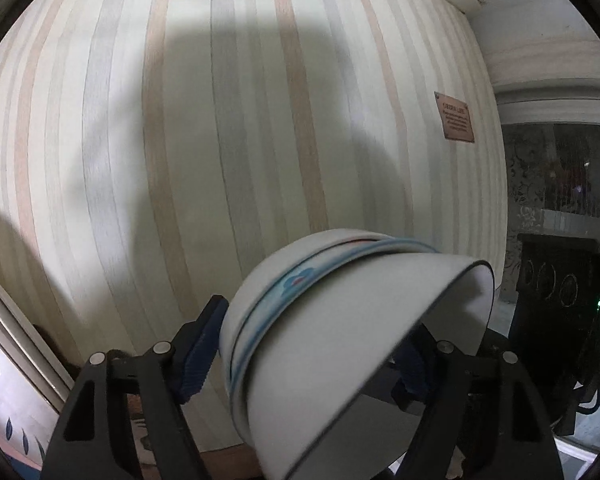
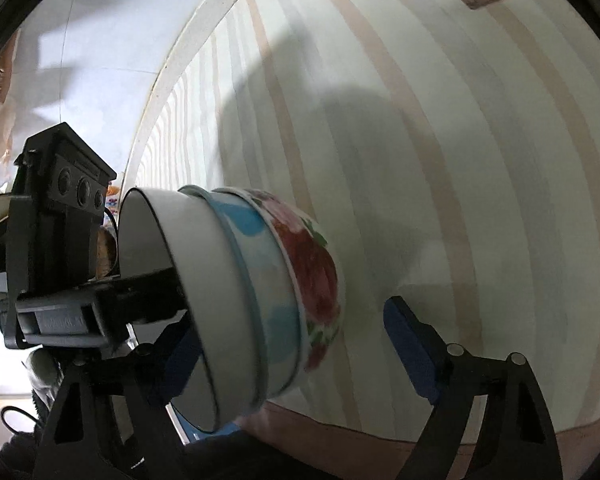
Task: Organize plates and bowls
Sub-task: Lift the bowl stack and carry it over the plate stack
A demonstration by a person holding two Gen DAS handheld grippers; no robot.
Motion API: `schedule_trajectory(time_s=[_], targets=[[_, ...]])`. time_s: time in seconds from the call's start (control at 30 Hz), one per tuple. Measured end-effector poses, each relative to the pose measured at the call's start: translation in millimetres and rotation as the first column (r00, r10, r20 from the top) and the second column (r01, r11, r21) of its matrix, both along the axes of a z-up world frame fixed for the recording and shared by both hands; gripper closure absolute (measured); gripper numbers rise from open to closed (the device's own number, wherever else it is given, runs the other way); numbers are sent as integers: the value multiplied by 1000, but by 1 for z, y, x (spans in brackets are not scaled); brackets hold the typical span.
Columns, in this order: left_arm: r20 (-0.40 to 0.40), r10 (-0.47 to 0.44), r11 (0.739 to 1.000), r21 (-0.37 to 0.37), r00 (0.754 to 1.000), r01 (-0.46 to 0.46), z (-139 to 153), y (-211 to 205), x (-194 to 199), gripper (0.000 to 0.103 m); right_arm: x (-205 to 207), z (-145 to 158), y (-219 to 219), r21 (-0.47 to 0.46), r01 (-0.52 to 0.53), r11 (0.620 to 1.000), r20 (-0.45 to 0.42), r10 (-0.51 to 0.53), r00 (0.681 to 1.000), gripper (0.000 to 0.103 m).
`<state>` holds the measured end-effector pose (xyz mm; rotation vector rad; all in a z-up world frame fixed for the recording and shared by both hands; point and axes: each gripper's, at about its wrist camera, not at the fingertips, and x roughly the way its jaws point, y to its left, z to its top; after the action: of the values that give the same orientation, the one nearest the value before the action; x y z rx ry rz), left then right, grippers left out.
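Striped cupboard panelling [image 1: 228, 140] in cream, grey and tan fills the background of both views. Against it hangs a nested stack of bowls [image 1: 340, 340], tipped on its side: a plain white bowl with a dark rim outermost, a blue-patterned bowl inside it, and a red-flowered bowl [image 2: 312, 276] at the far end (the flowers show only in the right wrist view). The left gripper [image 1: 304, 356] is clenched on this stack, one blue pad outside the wall, the other inside the white bowl's mouth. The right gripper [image 2: 292, 344] stands released, its fingers spread wide, the stack hanging between them. A small brown plaque [image 1: 456, 118] is fixed to the panelling.
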<state>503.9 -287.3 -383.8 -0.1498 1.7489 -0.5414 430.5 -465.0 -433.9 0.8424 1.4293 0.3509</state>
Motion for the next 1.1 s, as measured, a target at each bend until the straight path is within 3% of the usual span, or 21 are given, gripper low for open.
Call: schedule_trajectory(time_s=[0.03, 0.1, 0.73, 1.1], targets=[[7, 1, 1000, -5, 1000, -1, 1, 1, 0, 30, 4, -1, 3, 0, -13, 1000, 4, 13, 1000, 33], [29, 1, 1000, -8, 1000, 0, 2, 4, -2, 31, 13, -7, 8, 24, -23, 999, -10, 23, 1000, 41], [97, 32, 999, -9, 995, -32, 17, 23, -6, 32, 14, 2, 10, -3, -57, 998, 85, 57, 995, 41], [110, 70, 997, -19, 991, -68, 47, 34, -6, 32, 17, 33, 17, -15, -83, 996, 107, 85, 991, 41]])
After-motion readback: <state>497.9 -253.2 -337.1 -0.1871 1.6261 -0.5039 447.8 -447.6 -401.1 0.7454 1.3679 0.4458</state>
